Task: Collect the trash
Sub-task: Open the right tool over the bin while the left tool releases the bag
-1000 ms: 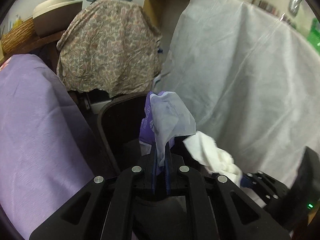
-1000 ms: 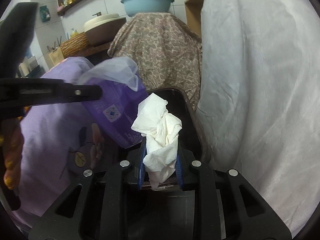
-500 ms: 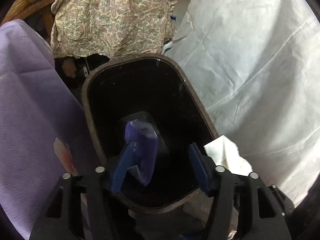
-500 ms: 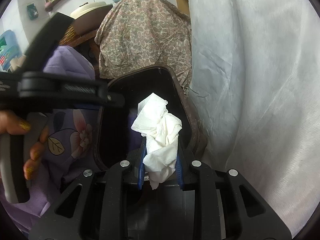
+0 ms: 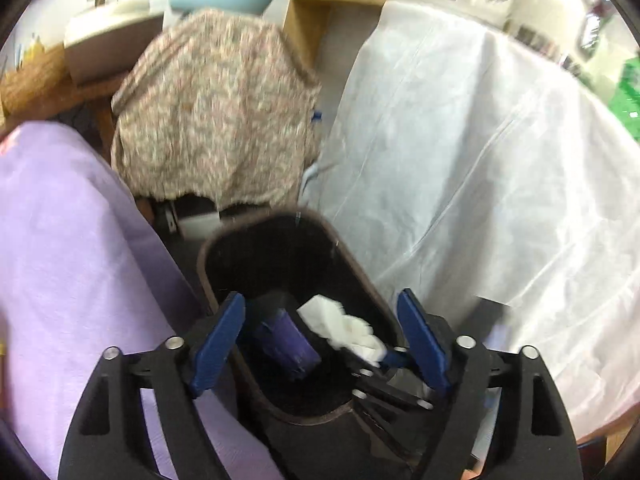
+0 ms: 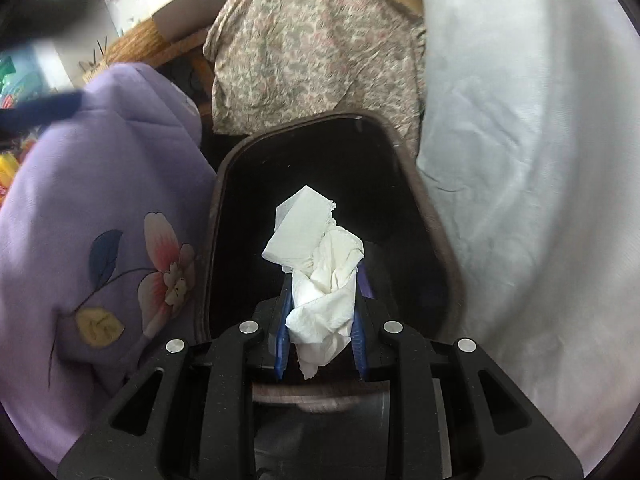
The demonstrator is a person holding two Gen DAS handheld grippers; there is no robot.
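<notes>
Right gripper [image 6: 320, 320] is clamped on a crumpled white paper tissue [image 6: 320, 272], held directly over the mouth of the dark oval plastic waste bin [image 6: 424, 200]; most of the tissue stands above the blue pads, with a small tail hanging below them. Left gripper [image 5: 320, 340] has its jaws spread wide and holds nothing; it hangs above the same bin, and a purple plastic wrapper [image 5: 288, 340] lies inside on the dark bottom. Judged step: release of the tissue into the bin. Risks: the tissue is light and creased into the pads, so it may cling to one pad on opening and come away with the gripper. The bin is wedged between the lilac floral cloth [image 6: 100, 220] and the white non-woven cover [image 6: 540, 160]; a drop made off-centre could land the tissue on the rim or in a fold of cloth. The two grippers sit close together over the bin, so a careless withdrawal could knock them together.
</notes>
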